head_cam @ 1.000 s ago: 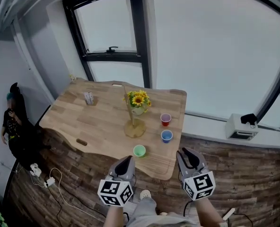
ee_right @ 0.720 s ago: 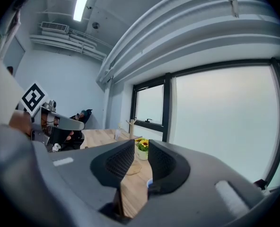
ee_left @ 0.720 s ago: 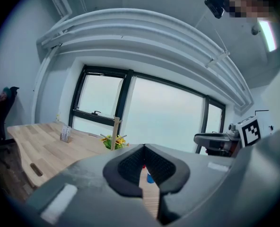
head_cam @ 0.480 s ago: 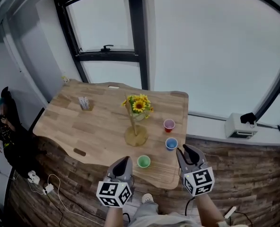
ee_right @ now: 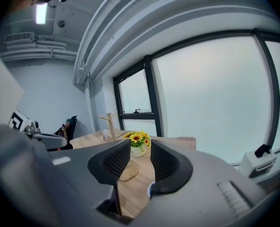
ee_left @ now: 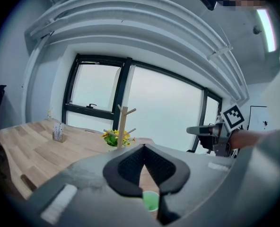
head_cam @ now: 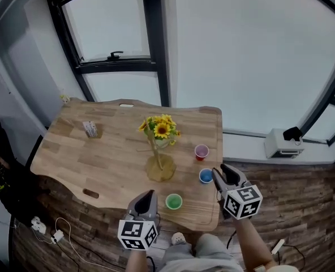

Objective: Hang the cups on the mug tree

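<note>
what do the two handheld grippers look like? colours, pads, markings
Both alike: the left gripper and right gripper have grey moulded bodies with black ribbed pads inside the jaws. Each carries a white cube printed with black square markers. No sleeves show at the wrists.

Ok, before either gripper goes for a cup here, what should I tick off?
1. Right gripper open and empty: ok. Its jaws stand apart and have just been opening, with nothing between them.
2. Left gripper ready to grasp: not ok. Its jaws are together and empty.
3. Red cup, blue cup and green cup upright on the table: ok.
4. Mug tree pegs free: ok. The pegs in view are bare.
5. Cup handles reachable: cannot tell, too small.
</note>
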`<state>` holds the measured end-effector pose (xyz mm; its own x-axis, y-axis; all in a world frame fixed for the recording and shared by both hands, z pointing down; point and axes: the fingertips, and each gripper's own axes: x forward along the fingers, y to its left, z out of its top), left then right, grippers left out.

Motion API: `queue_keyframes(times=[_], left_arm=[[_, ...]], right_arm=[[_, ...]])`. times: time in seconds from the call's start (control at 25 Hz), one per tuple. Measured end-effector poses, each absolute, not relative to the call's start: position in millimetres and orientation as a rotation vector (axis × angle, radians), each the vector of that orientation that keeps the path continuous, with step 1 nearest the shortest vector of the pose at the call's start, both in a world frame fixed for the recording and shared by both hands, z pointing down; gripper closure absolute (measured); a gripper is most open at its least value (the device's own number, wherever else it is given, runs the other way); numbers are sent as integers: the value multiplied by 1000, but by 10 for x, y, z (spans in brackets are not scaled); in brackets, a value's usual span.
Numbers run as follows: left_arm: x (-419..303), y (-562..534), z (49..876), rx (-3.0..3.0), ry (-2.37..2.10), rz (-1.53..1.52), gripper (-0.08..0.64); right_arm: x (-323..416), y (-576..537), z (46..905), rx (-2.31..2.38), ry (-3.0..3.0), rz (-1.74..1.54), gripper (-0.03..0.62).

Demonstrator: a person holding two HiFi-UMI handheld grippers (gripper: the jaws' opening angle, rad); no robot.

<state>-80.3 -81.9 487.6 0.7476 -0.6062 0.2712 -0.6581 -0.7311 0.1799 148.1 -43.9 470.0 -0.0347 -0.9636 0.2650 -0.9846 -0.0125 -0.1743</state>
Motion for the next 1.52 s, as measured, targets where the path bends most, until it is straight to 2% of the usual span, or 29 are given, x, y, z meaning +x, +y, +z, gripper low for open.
queue_keyframes(times=[0.68, 1.52], left_arm=[[-464, -1325, 5053, 2582, -1112, 322, 558], [-522, -1540, 5325, 2441, -1231, 377, 558]], right_arm=[[2089, -1273, 5558, 1972, -2161, 968, 456], [2448, -1773, 6688, 1874, -1974, 1503, 456]])
